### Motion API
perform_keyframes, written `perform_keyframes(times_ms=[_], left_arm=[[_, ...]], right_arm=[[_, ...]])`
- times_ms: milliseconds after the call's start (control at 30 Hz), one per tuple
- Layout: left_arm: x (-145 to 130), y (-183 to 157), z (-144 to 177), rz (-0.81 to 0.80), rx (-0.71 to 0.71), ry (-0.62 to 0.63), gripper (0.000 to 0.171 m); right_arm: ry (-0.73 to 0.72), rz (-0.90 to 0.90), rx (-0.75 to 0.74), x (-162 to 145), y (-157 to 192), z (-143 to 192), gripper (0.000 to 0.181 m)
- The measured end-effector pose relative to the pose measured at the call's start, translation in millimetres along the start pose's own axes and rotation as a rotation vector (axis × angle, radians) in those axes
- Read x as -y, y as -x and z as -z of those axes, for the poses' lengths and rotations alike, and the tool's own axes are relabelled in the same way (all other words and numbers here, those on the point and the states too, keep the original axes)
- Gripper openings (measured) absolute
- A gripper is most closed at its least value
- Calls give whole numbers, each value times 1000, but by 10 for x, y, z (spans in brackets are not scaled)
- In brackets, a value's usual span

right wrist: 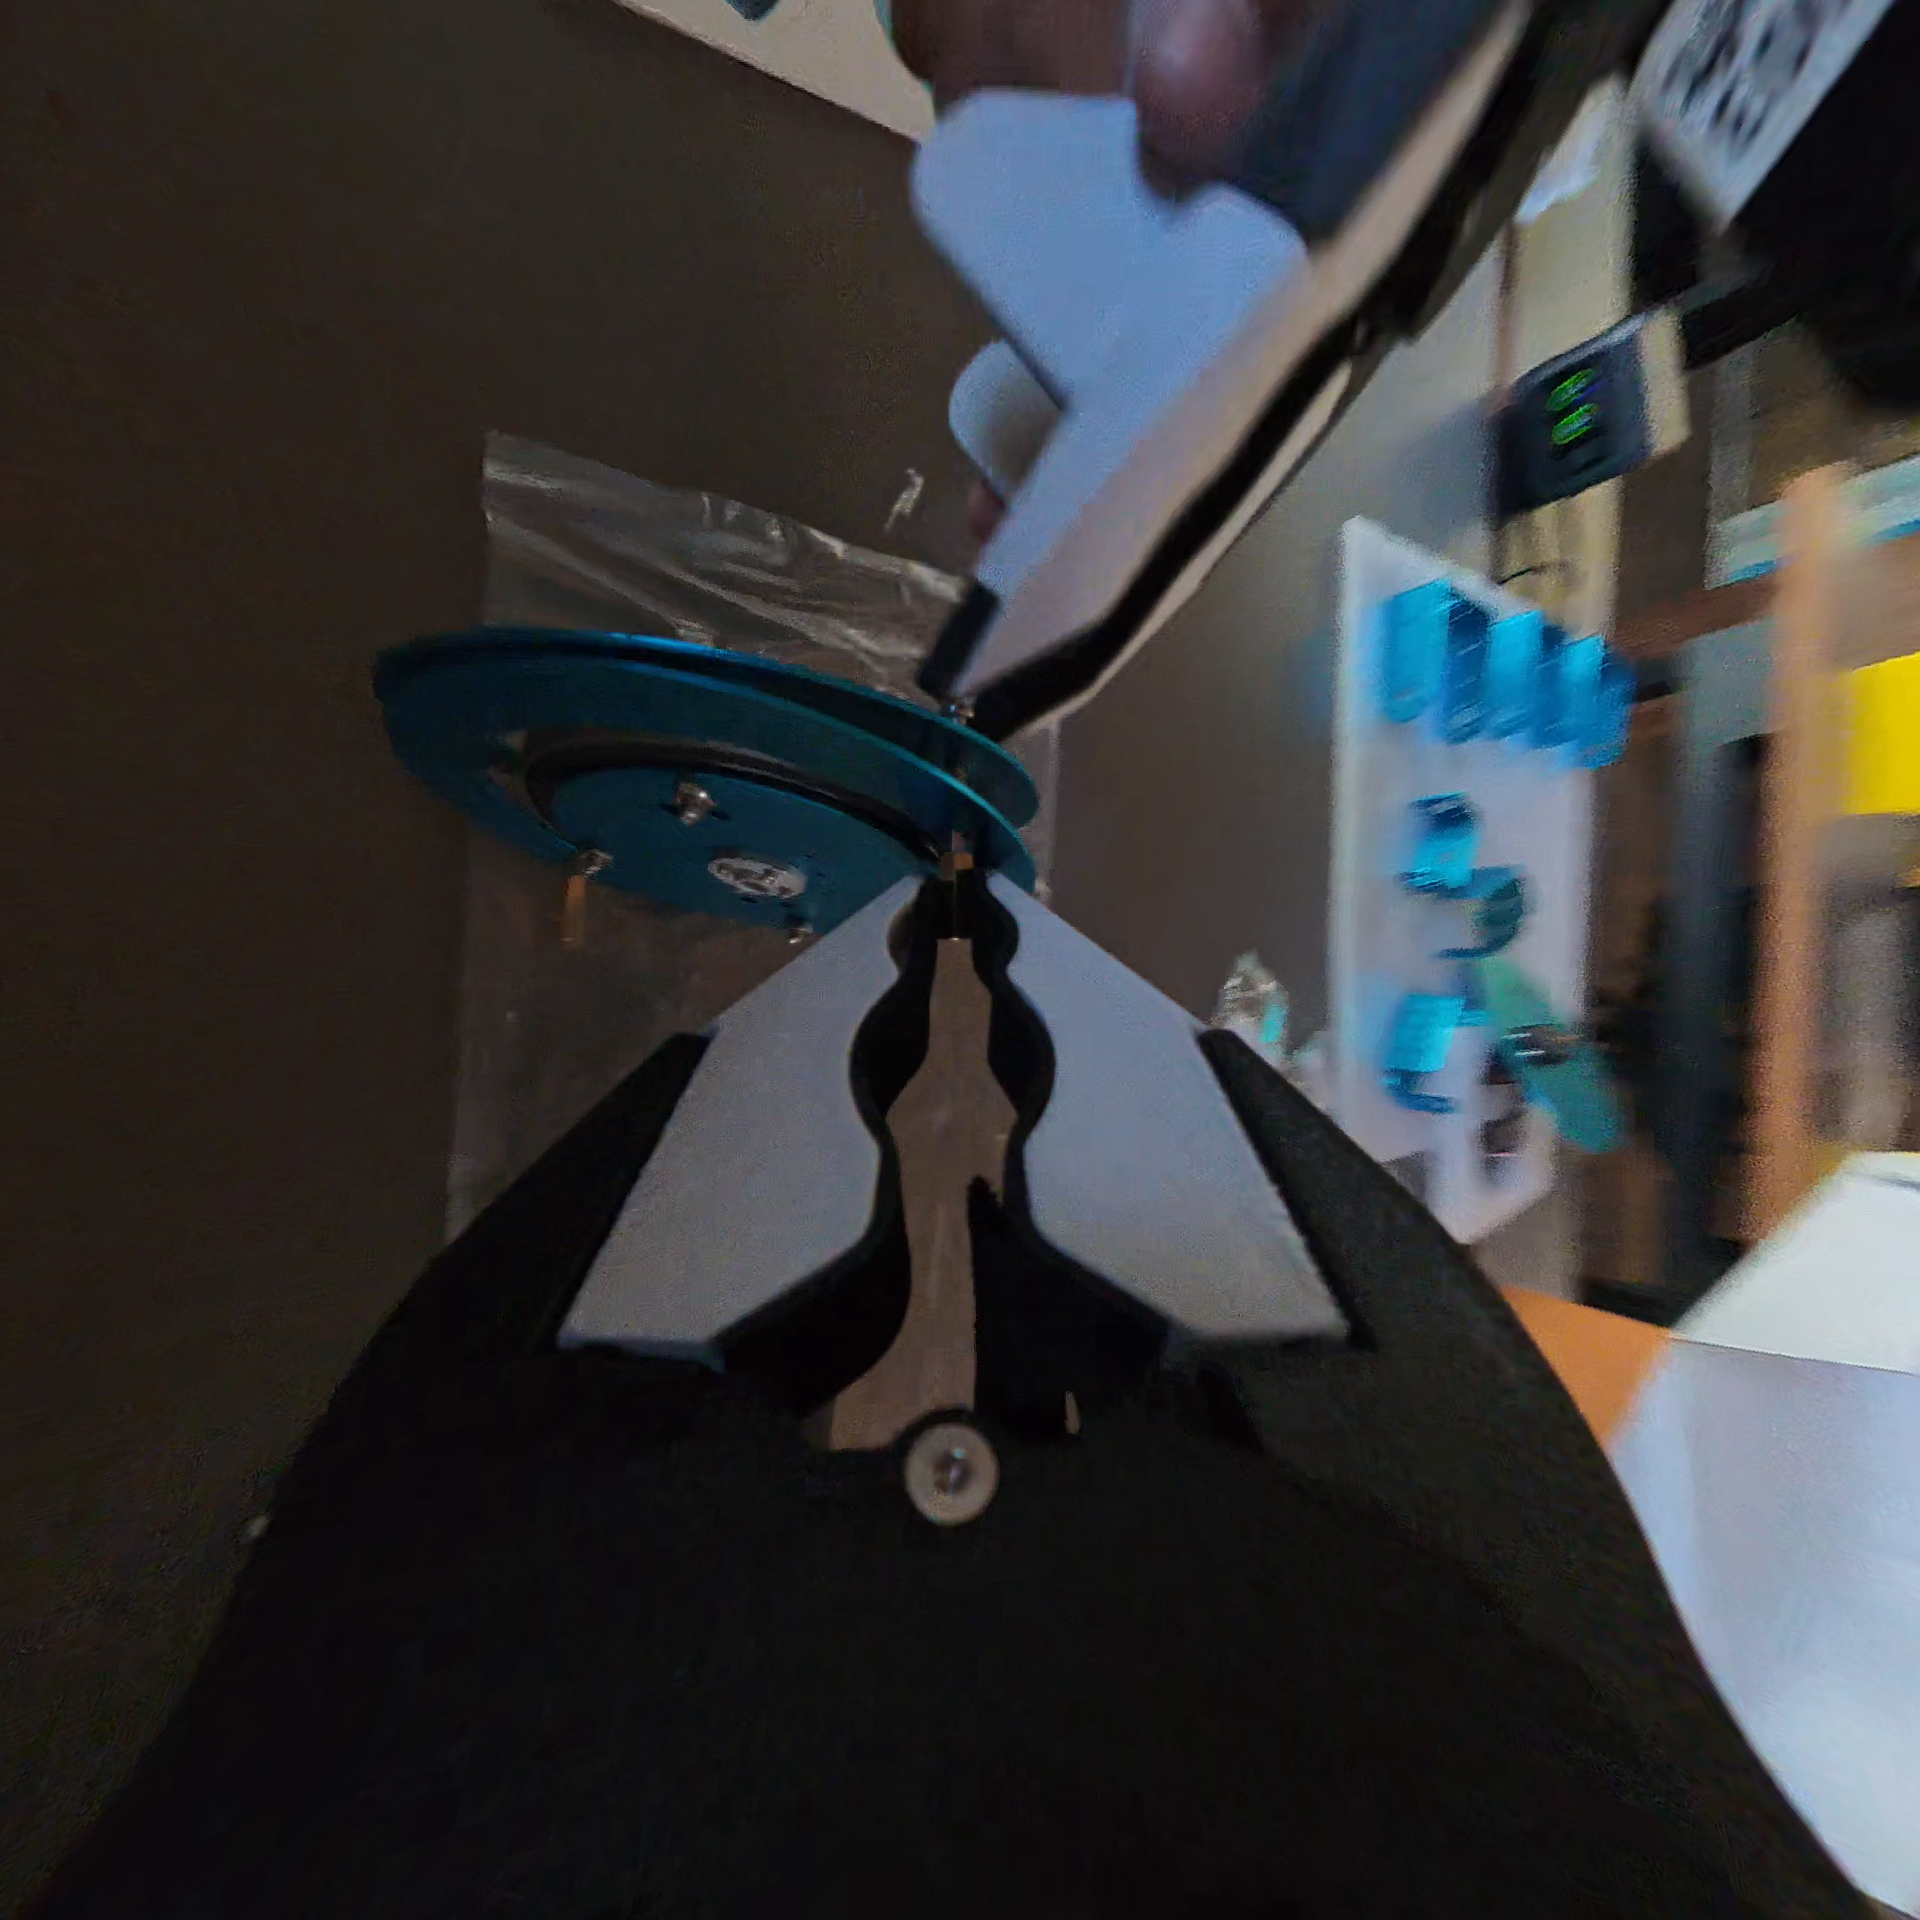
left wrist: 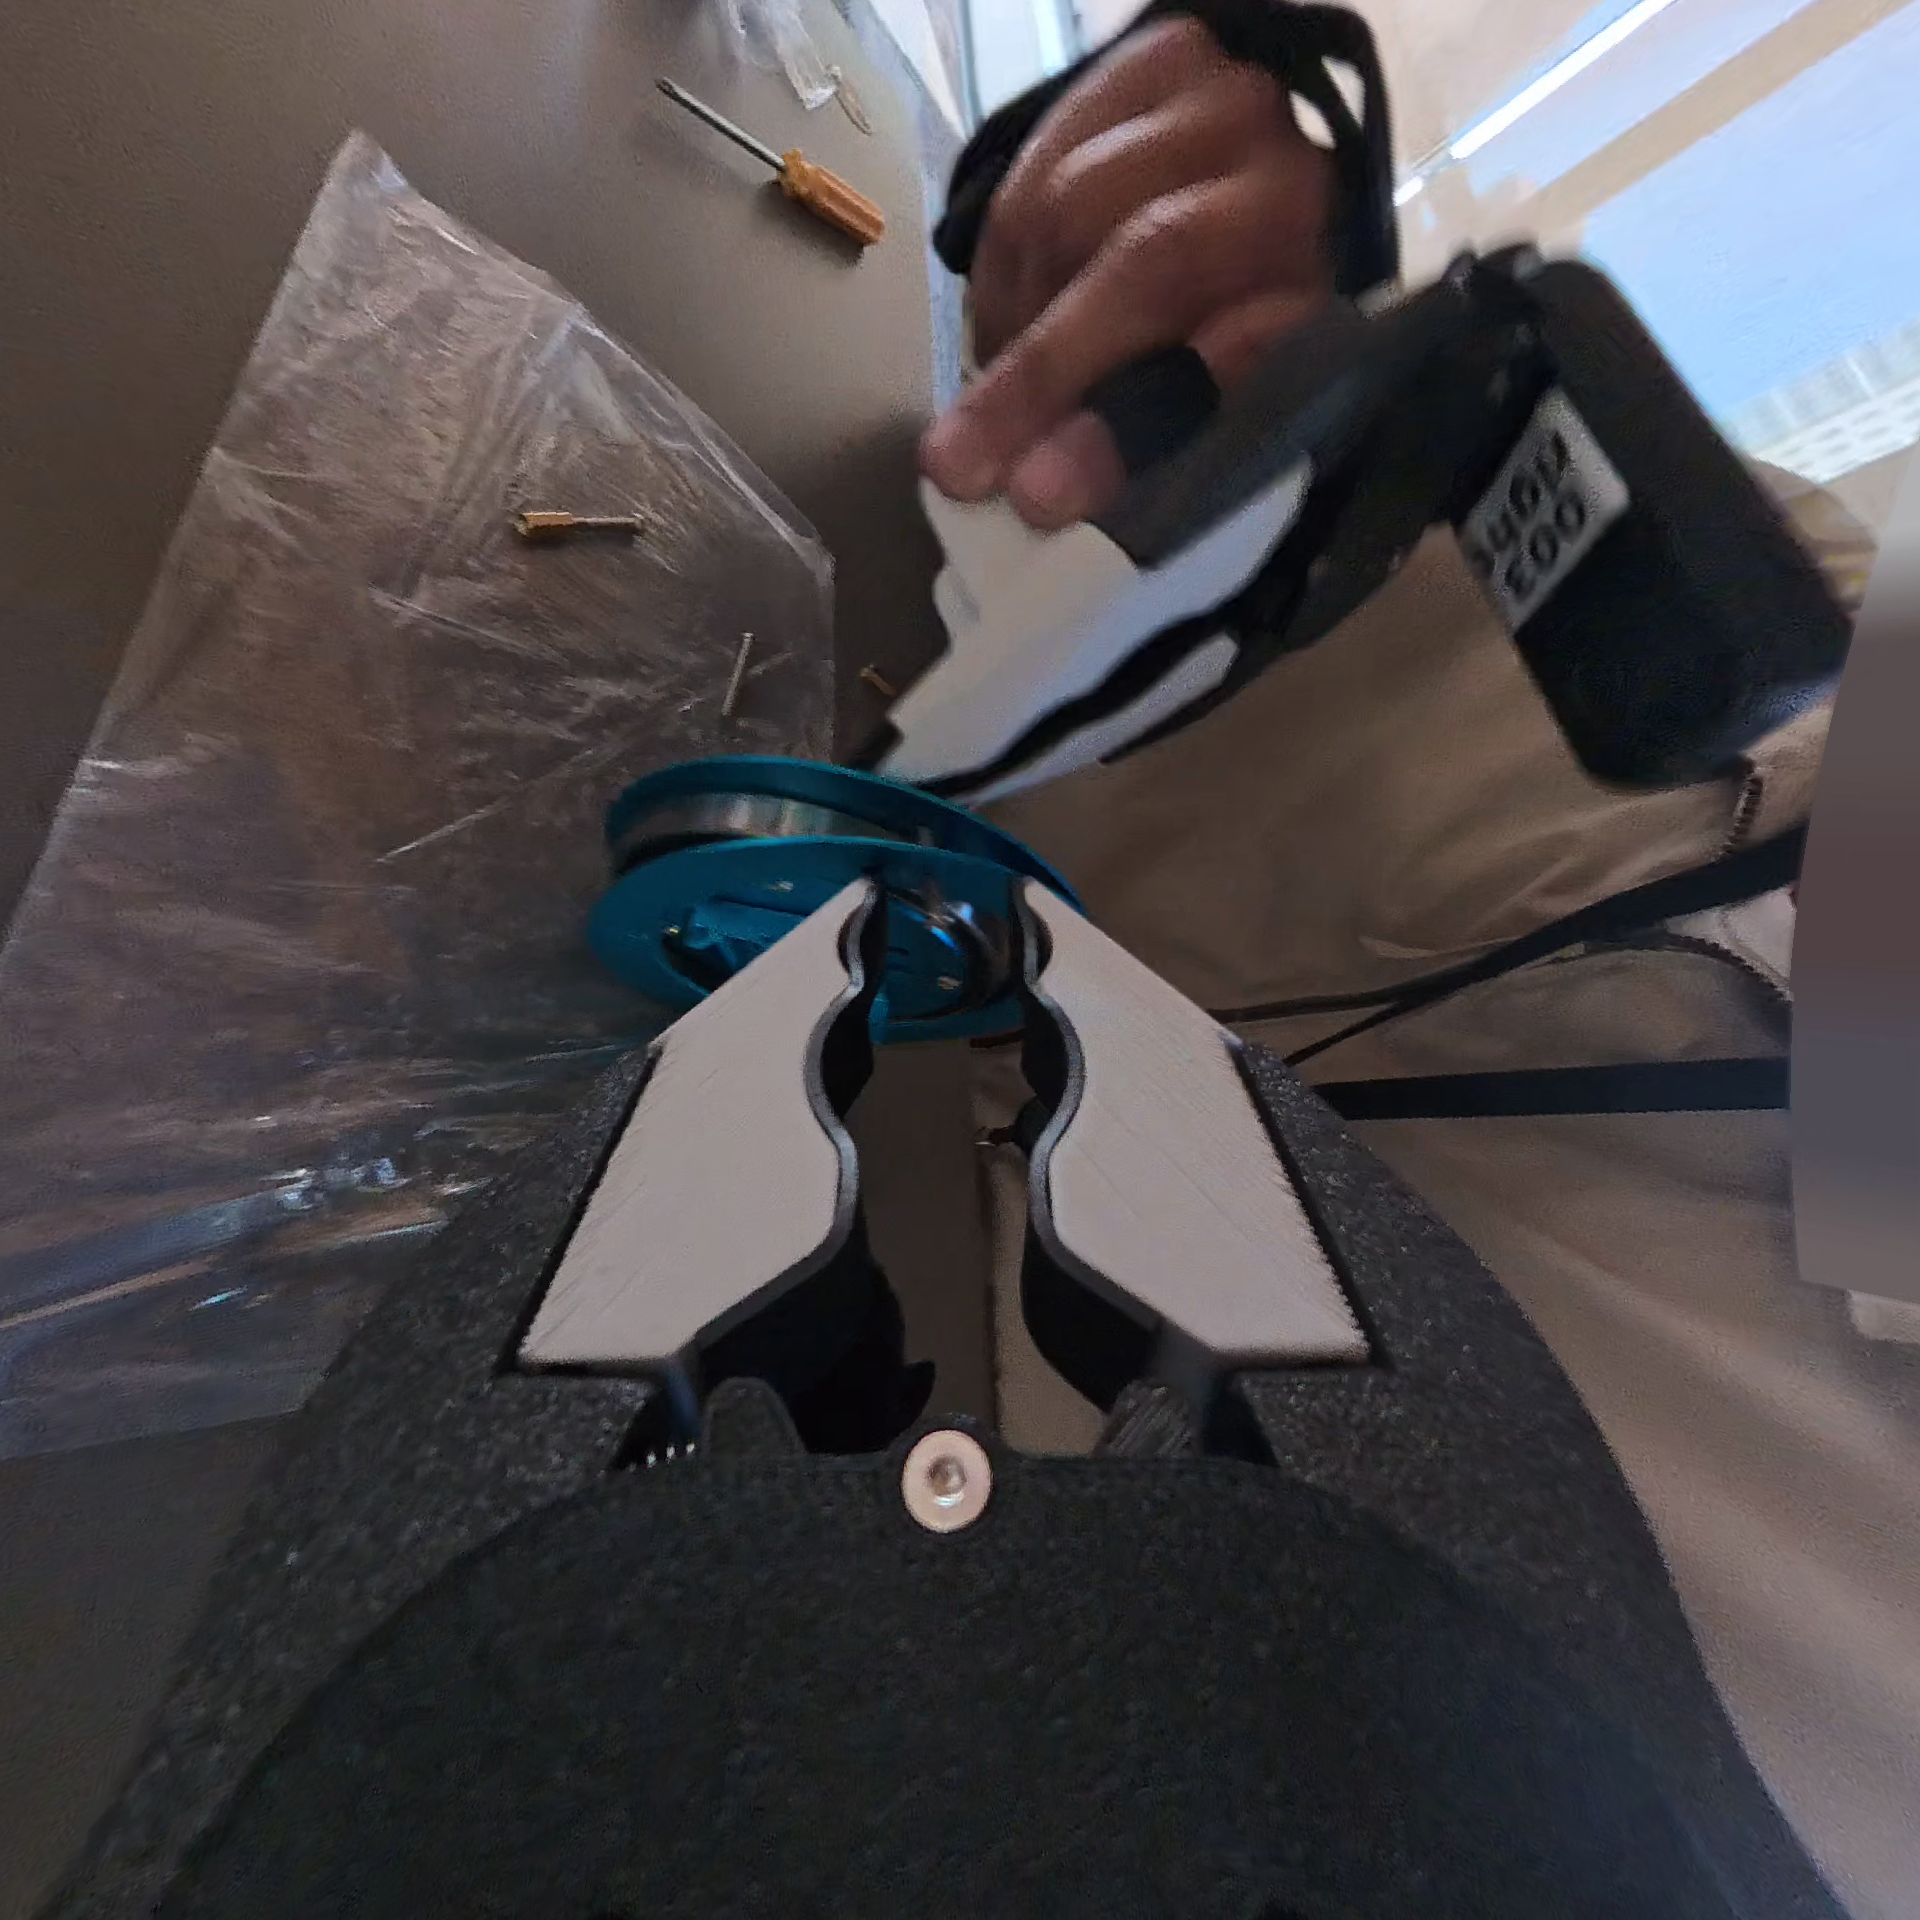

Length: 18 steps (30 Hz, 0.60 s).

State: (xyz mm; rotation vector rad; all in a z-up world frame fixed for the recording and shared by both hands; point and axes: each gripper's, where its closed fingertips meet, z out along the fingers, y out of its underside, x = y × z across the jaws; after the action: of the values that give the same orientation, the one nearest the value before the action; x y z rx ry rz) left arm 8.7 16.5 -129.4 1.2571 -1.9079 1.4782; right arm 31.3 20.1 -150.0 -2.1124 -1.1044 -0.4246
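A blue metal assembly of two stacked discs (left wrist: pixel 665 914) is held above the brown table (left wrist: pixel 156 260). My left gripper (left wrist: pixel 945 914) is shut on the rim of its lower disc. In the right wrist view the discs (right wrist: pixel 623 717) are tilted, with screws on the underside, and the left gripper (right wrist: pixel 961 701) pinches their right edge from above. My right gripper (right wrist: pixel 953 894) is shut on a small brass standoff (right wrist: pixel 956 873) that sticks out under the disc's rim. In the left wrist view the right gripper (left wrist: pixel 899 743), held by a hand (left wrist: pixel 1122 260), meets the discs' far edge.
A clear plastic bag (left wrist: pixel 416 623) lies on the table with a loose brass standoff (left wrist: pixel 571 523) and a screw (left wrist: pixel 738 670) on it. An orange-handled screwdriver (left wrist: pixel 821 192) lies farther back. A white tray (right wrist: pixel 1361 935) with blue parts stands at the right. The person's beige clothing (left wrist: pixel 1351 935) fills the right. Left and right tips are no more than a few centimetres apart.
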Motion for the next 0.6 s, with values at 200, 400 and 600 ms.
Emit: perform_keyframes(times_ms=[200,400,600], left_arm=[[-43,16,1,53,-44,95,9],[-70,13,-21,67,-56,167,13],[-125,-10,-26,111,-120,253,16]], right_arm=[[-10,298,-364,98,-29,50,4],[-31,463,-589,116,-58,101,4],[-99,541,-686,154,-79,102,4]])
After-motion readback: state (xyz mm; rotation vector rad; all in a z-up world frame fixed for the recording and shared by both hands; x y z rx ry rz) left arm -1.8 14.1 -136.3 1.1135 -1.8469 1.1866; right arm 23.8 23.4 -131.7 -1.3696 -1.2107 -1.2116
